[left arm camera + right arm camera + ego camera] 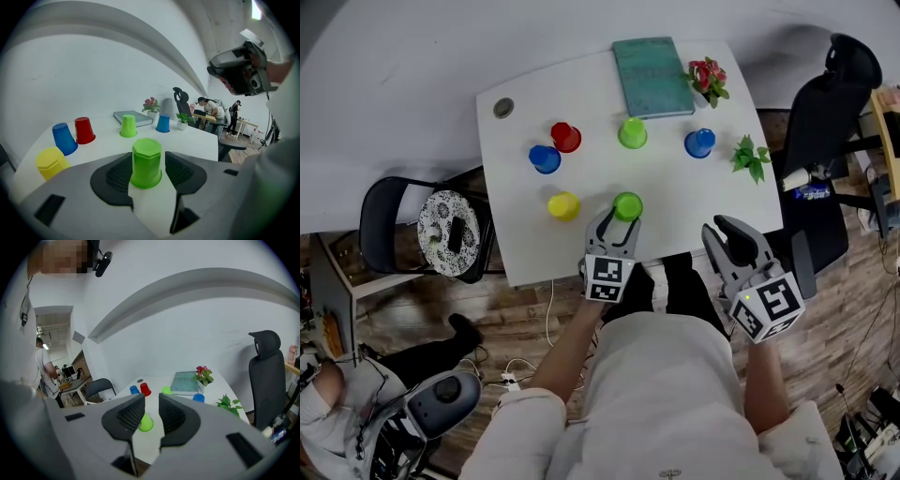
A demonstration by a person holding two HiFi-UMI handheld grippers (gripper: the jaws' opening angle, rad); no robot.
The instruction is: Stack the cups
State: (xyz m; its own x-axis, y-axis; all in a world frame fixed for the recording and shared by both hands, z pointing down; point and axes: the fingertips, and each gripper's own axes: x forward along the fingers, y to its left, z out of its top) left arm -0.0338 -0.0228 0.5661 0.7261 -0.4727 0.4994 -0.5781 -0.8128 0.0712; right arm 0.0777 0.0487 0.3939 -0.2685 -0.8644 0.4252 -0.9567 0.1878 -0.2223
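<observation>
green cup between gripper jaws, parted

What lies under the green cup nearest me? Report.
The green cup stands mouth down on the white table; only table shows around its rim. Its opaque wall hides anything beneath.

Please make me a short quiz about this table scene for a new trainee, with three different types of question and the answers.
1. Choose one: how many cups stand upside down on the table? A four, B six, C eight.
2. True or false: the right gripper holds a cup.
3. Fill in: the cup between the left gripper's jaws is ____ in colour.
Key: 1 B; 2 false, its jaws are apart and empty; 3 green.
</observation>
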